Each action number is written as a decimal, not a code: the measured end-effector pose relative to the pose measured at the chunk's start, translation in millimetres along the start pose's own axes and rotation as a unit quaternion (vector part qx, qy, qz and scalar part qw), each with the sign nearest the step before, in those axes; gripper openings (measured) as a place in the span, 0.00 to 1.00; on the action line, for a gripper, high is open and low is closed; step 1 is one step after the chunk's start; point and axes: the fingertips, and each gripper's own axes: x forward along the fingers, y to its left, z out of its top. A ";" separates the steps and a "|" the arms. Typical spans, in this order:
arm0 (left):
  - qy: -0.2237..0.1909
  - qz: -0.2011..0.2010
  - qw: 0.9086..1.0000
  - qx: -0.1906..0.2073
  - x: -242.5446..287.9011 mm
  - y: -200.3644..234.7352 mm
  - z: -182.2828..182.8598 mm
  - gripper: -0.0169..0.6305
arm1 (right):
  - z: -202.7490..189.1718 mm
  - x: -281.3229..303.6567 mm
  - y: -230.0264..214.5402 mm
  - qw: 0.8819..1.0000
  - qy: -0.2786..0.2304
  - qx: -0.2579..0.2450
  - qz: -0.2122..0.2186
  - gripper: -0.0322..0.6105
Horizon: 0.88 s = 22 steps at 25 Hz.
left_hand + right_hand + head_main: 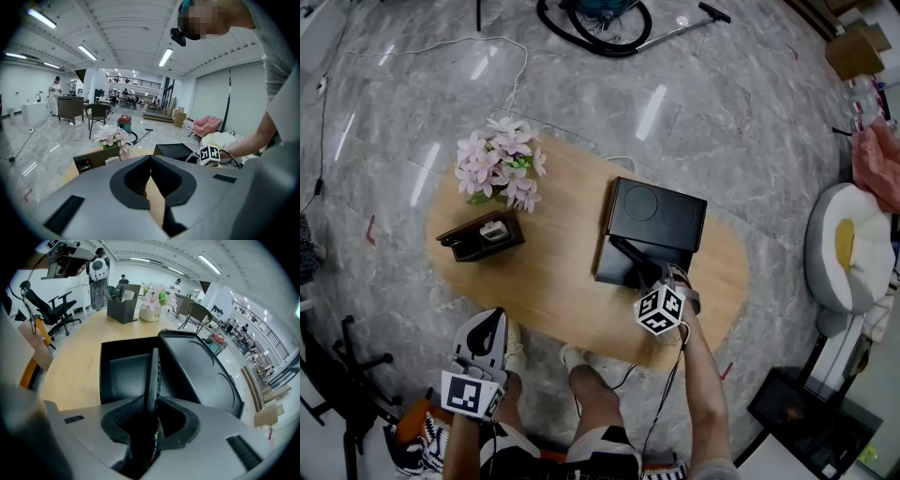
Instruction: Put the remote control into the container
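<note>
Edgewise, slim remote control (152, 369) in right claw (150, 400) over boxy container (106, 376); left claw (150, 158) closed.

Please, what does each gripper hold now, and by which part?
The right gripper holds the slim black remote control by one end, and the rest sticks out ahead. The left gripper holds nothing; its jaws are together.

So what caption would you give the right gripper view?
Right gripper holds a black remote control over the open black container.
</note>
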 end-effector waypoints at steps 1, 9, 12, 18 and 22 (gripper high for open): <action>-0.001 0.000 1.000 0.000 0.4 -0.8 -0.4 0.04 | -0.1 0.3 0.0 1.000 -0.001 0.001 0.001 0.20; 0.000 0.002 1.000 -0.002 -2.4 -4.8 -1.5 0.04 | -0.8 1.3 0.9 1.000 0.003 0.004 0.005 0.20; -0.003 0.005 1.000 -0.002 -4.7 -2.7 0.1 0.04 | 0.6 -1.2 2.0 1.000 -0.001 0.008 0.012 0.20; -0.010 0.005 1.000 0.001 -9.4 -0.8 8.0 0.04 | 3.3 -13.2 2.5 0.999 -0.008 0.034 0.012 0.22; -0.021 0.006 1.000 0.001 -12.6 3.3 17.8 0.04 | 5.9 -26.7 -5.1 0.998 -0.019 0.060 -0.003 0.23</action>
